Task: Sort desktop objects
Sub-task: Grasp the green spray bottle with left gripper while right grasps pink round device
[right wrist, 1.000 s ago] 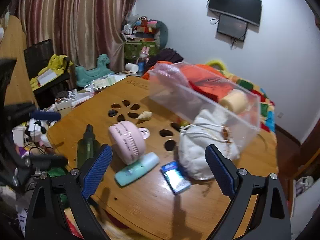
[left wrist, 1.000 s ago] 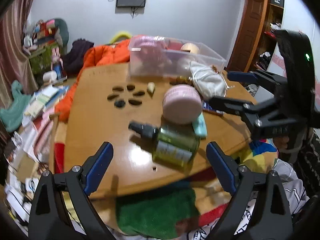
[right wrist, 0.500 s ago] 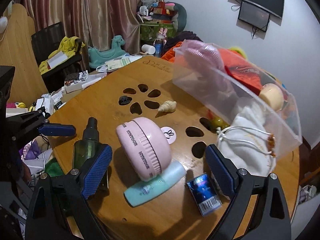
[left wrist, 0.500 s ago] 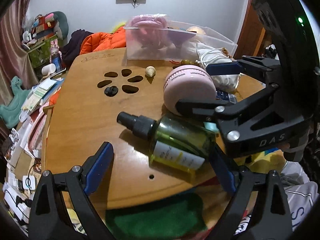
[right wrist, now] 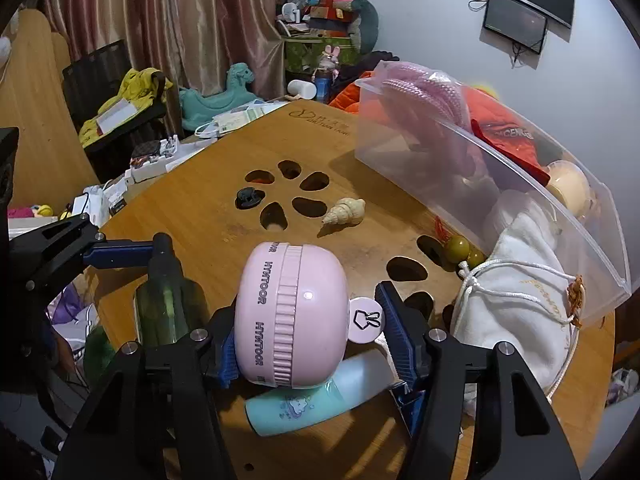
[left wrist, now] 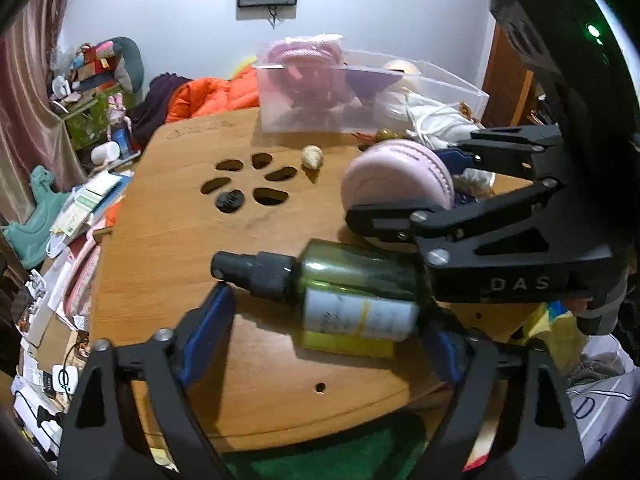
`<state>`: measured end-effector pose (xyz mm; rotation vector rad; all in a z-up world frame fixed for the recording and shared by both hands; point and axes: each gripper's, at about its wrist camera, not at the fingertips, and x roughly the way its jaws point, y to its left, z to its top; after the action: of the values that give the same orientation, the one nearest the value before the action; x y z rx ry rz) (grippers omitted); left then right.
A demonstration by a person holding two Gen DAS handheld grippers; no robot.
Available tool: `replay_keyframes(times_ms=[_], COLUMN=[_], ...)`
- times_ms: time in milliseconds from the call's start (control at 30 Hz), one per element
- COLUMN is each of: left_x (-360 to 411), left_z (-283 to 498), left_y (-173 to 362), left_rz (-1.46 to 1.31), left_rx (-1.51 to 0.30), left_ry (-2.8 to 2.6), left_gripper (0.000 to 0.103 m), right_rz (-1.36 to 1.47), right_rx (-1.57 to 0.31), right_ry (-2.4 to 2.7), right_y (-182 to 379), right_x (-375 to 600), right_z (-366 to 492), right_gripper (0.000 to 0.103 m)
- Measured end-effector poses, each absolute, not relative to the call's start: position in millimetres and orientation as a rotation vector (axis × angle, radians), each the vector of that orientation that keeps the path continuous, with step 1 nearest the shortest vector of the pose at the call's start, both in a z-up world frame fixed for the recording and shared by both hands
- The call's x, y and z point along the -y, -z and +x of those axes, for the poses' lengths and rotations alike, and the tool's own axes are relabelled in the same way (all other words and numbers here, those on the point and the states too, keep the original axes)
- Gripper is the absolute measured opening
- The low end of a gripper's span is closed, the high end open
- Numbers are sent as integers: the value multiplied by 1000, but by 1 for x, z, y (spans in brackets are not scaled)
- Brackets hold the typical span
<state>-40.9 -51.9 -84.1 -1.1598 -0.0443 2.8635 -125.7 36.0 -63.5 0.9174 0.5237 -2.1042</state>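
Observation:
A green spray bottle [left wrist: 340, 288] with a black cap lies on its side on the wooden table [left wrist: 180, 240]. My left gripper [left wrist: 320, 328] is open with its fingers on either side of the bottle. A pink round fan [right wrist: 288, 316] stands on its edge beside a light blue tube [right wrist: 312, 400]. My right gripper [right wrist: 308, 336] is open around the pink fan, its left pad close against the fan and its right pad apart from it. The bottle also shows in the right wrist view [right wrist: 164, 300].
A clear plastic bin [right wrist: 480, 184] with pink and red items stands at the table's far side. A white drawstring bag [right wrist: 516, 300], olive beads [right wrist: 464, 250], a seashell [right wrist: 346, 212] and a black clip [right wrist: 248, 196] lie on the table. Cluttered floor lies left.
Both grippers have moved forward and down. The left one now straddles the green bottle, and the right one has narrowed around the pink fan.

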Motion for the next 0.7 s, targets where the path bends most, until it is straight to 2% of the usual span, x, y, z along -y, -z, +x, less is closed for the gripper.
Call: replay_keyframes(times_ms=[133,433,700], left_x=[56,59,60], left_z=[-44,-44,-41], left_y=[83,81,55], left_rz=[-1153,-1138,-1037], left_rx=[60,105,106], left_ry=[-2878,-2908,-2955], left_gripper=[73,73,73], right_rz=[896,849,806], right_rx=[-524,-519,-489], right_ry=[2108,2139,2197], right_y=[60,49,29], right_x=[-38,-43,-62], right_z=[-122,-113,-111], right_gripper=[55,55,55])
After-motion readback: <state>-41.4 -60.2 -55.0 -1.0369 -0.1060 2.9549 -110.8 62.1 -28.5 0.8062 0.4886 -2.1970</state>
